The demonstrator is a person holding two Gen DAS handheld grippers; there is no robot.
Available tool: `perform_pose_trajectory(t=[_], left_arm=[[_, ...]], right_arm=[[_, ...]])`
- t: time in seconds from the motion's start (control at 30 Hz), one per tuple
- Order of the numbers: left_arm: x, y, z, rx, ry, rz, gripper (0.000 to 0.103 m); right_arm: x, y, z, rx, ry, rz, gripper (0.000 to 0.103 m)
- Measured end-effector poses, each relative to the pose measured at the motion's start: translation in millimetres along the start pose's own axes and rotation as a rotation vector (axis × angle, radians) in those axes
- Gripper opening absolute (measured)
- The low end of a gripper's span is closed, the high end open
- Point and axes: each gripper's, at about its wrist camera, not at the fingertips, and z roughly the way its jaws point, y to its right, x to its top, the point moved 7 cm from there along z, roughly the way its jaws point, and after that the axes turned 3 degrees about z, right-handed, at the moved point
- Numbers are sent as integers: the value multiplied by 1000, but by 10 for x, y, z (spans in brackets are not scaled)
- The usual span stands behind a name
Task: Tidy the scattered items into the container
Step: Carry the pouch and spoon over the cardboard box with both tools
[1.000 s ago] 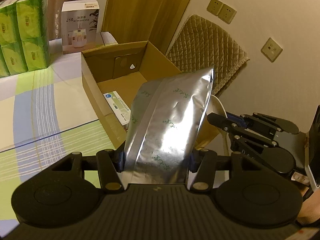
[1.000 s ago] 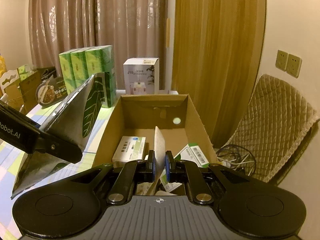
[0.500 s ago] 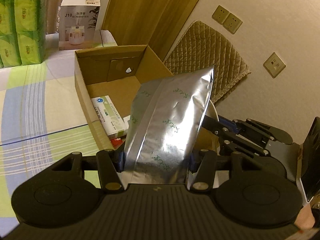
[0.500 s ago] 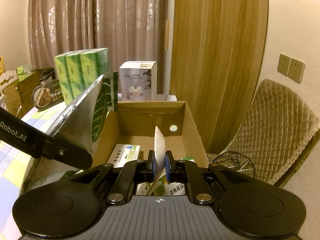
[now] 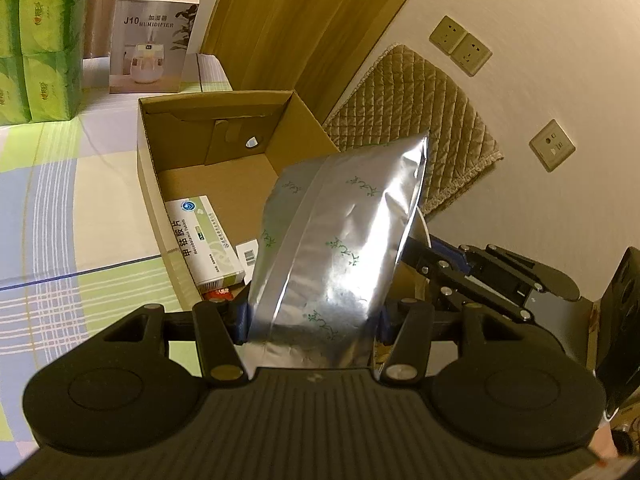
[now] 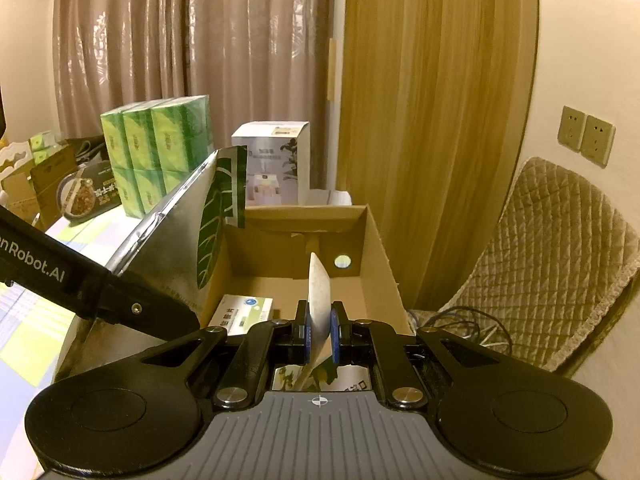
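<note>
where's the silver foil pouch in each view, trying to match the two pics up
Left wrist: the silver foil pouch fills the centre, standing up between the left gripper fingers, in front of the cardboard box.
Right wrist: the same pouch sits at left, seen edge-on with a green leaf print, held by the other gripper's black arm.
Shared landmark: the white humidifier box behind the cardboard box.

— What are you holding on the left?
— Your silver foil pouch (image 5: 336, 248), green-printed, stands tilted toward 1 o'clock over the open cardboard box (image 5: 148, 184).
— And on the right?
— Your thin white packet (image 6: 319, 300) stands on edge, pointing to 12.
— In the box?
— A white-green medicine carton (image 5: 204, 240) lies flat at 9 o'clock.
</note>
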Motion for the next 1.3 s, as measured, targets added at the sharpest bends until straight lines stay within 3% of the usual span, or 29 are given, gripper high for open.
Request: perform_pose_trajectory(t=[1.3], left_arm=[[507,-351,583,-33,4,-230,50]], right_arm=[[131,226,751,25,-14,56,6]])
